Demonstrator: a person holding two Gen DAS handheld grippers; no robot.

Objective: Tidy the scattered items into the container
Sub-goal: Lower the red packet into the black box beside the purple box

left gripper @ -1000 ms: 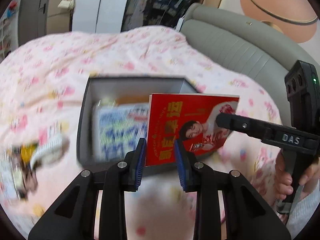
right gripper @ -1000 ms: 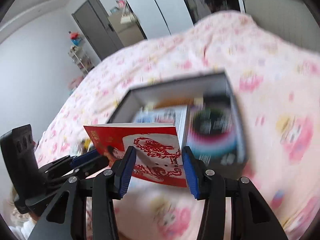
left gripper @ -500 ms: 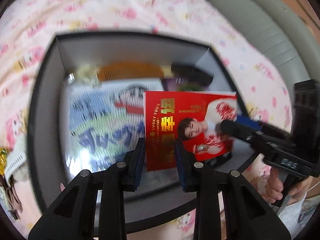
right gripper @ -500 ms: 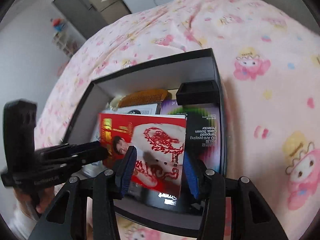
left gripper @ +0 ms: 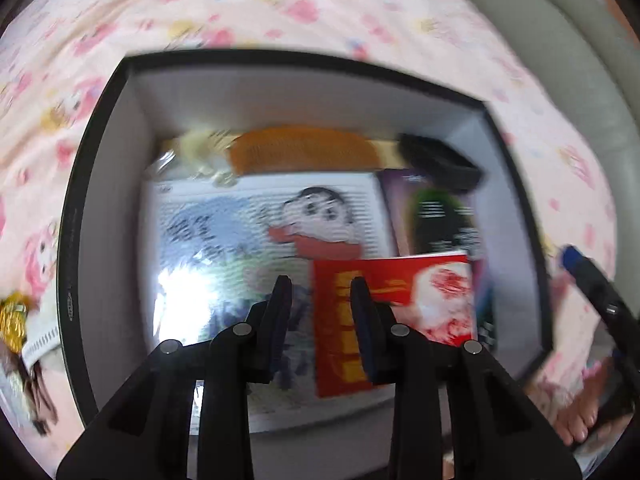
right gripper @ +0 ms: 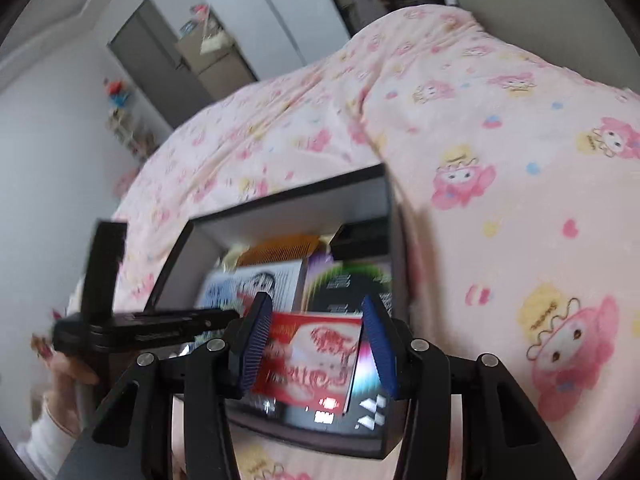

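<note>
Both tongs, left (left gripper: 320, 312) and right (right gripper: 316, 344), hang spread and empty over the box (left gripper: 104, 184) where the red booklet (left gripper: 400, 308) lies, so withdrawing carelessly could snag its raised edge.

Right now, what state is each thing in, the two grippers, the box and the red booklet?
left gripper: open, fingers empty, above the box.
right gripper: open, fingers either side of the red booklet.
box: open-topped, partly filled.
red booklet: released, lying inside the box.
comb: flat at the box's far wall.
</note>
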